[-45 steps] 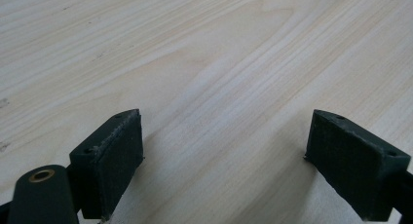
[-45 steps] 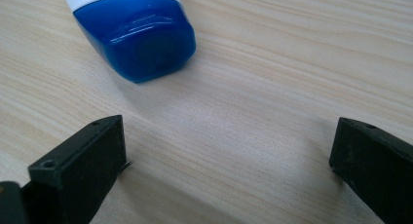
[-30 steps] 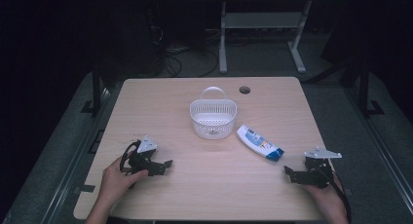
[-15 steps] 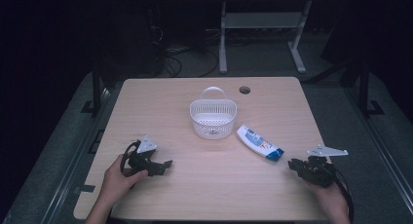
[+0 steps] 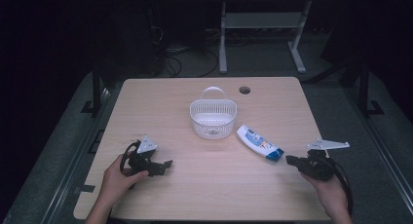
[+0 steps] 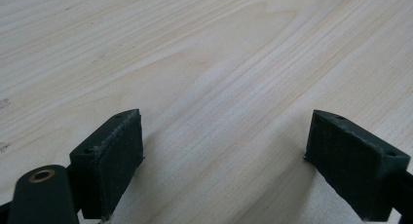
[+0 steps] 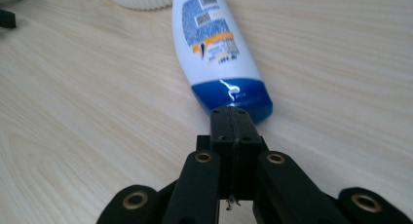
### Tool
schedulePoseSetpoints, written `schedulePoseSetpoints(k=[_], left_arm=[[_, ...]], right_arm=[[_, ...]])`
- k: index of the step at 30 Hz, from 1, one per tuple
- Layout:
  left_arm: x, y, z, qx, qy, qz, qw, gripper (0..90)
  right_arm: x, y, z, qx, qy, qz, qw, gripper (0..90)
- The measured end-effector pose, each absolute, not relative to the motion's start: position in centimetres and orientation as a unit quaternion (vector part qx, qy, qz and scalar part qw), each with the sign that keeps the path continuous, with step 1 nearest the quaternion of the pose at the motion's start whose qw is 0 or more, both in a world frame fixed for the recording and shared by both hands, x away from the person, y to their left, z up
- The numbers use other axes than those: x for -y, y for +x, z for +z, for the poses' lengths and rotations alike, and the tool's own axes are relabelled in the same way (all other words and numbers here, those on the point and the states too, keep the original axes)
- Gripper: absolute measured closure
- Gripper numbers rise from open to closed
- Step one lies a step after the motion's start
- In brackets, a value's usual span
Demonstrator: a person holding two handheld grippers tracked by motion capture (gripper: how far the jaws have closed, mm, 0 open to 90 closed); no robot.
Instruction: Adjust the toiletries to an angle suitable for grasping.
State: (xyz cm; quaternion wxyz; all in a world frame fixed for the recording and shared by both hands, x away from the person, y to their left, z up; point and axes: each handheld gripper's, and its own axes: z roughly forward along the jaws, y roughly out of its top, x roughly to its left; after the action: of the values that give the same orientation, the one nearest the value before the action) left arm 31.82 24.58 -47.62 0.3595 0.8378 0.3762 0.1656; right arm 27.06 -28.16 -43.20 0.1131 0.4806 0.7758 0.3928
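A white bottle with a blue cap lies on its side on the wooden table, just right of a white plastic basket. My right gripper is held slightly off the table at the right, pointing at the cap. In the right gripper view its jaws have just closed together with nothing between them, and its tip sits just short of the blue cap of the bottle. My left gripper rests at the front left, and its jaws stand wide apart over bare wood.
The basket has a handle and looks empty. A round cable hole is in the table behind it. A metal stand and cables lie on the dark floor beyond the table.
The right gripper's jaws have gone from open to shut, and that hand has lifted a little. The left hand, bottle and basket have not moved.
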Motion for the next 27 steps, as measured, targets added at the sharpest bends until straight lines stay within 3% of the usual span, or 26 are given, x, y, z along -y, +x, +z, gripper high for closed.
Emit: schedulePoseSetpoints(k=[10, 27], left_arm=[[-24.6, 31.8, -47.6, -0.376, 0.838, 0.165, 0.359, 13.2], [-24.7, 31.6, -47.6, -0.375, 0.838, 0.165, 0.36, 13.3]], right_arm=[[26.9, 29.3, -41.4, -0.78, 0.463, 0.407, 0.11, 89.5], [25.3, 29.3, -43.7, -0.796, 0.445, 0.4, 0.091, 89.5]])
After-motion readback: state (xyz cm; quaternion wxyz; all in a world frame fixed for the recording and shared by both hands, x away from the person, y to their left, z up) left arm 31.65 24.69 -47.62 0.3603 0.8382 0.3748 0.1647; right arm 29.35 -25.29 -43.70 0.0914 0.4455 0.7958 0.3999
